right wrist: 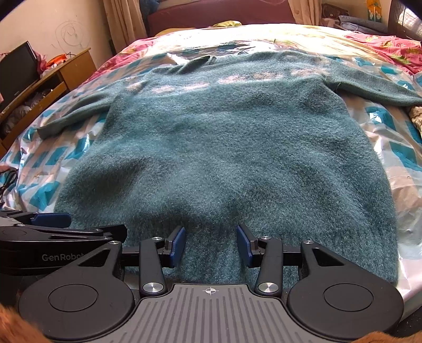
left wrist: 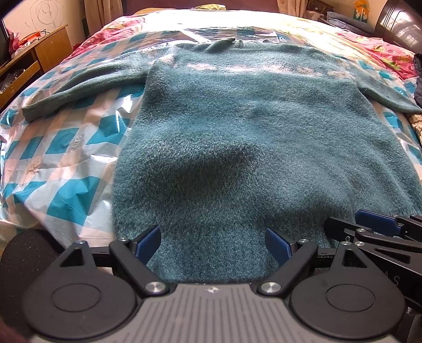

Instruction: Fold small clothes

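Observation:
A fuzzy teal sweater (left wrist: 237,126) (right wrist: 216,137) lies flat on the bed, collar far away, both sleeves spread out to the sides and the hem nearest me. My left gripper (left wrist: 213,242) hangs over the left part of the hem, its blue pads wide apart with flat fabric between them. My right gripper (right wrist: 211,244) is over the hem to the right of it, its pads about half as far apart and not pinching the knit that lies between them. One of the right gripper's fingers (left wrist: 374,224) shows in the left wrist view, and one of the left gripper's fingers (right wrist: 52,219) in the right wrist view.
A glossy blue-and-white checked plastic sheet (left wrist: 66,147) covers the bed under the sweater, over a pink floral quilt (left wrist: 382,50). A wooden desk (left wrist: 39,52) with a dark monitor (right wrist: 18,71) stands to the left. Folded cloths (right wrist: 353,22) lie at the back right.

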Demonstrator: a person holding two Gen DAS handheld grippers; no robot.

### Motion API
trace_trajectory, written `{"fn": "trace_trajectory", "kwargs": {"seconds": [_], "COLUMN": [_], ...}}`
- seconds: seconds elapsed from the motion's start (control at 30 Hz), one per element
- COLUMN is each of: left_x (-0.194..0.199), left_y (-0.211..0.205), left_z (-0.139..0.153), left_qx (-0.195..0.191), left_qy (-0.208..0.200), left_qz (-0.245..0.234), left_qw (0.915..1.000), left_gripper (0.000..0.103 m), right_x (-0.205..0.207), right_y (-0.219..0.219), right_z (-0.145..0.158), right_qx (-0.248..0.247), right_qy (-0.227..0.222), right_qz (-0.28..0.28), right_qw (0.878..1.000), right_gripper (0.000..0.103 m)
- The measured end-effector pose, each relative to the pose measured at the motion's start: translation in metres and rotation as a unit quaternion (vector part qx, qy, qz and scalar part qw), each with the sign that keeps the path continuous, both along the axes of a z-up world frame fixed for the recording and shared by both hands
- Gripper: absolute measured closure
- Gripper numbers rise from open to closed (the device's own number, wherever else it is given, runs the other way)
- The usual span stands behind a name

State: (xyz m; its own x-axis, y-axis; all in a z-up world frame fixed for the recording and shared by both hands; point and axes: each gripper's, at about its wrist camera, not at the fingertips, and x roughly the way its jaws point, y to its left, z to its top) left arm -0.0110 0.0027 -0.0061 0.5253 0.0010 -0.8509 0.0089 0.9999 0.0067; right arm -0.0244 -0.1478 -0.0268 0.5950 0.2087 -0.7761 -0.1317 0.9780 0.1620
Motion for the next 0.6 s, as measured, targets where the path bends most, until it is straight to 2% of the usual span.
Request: {"fn": "trace_trajectory", "kwargs": {"seconds": [0.6], "left_x": [-0.0015], "left_y": [-0.0008], "left_z": [-0.0009], "left_qx": [0.004], "left_qy": [0.001], "left_qz": [0.003], "left_qw": [1.0000], "left_gripper": [0.012], "right_x": [-0.0012], "right_y": [-0.0006], "right_z": [-0.0006], "right_qx": [-0.002], "right_qy": [-0.002], "right_qz": [0.002], "right_qw": [1.000], "right_gripper": [0.060]}}
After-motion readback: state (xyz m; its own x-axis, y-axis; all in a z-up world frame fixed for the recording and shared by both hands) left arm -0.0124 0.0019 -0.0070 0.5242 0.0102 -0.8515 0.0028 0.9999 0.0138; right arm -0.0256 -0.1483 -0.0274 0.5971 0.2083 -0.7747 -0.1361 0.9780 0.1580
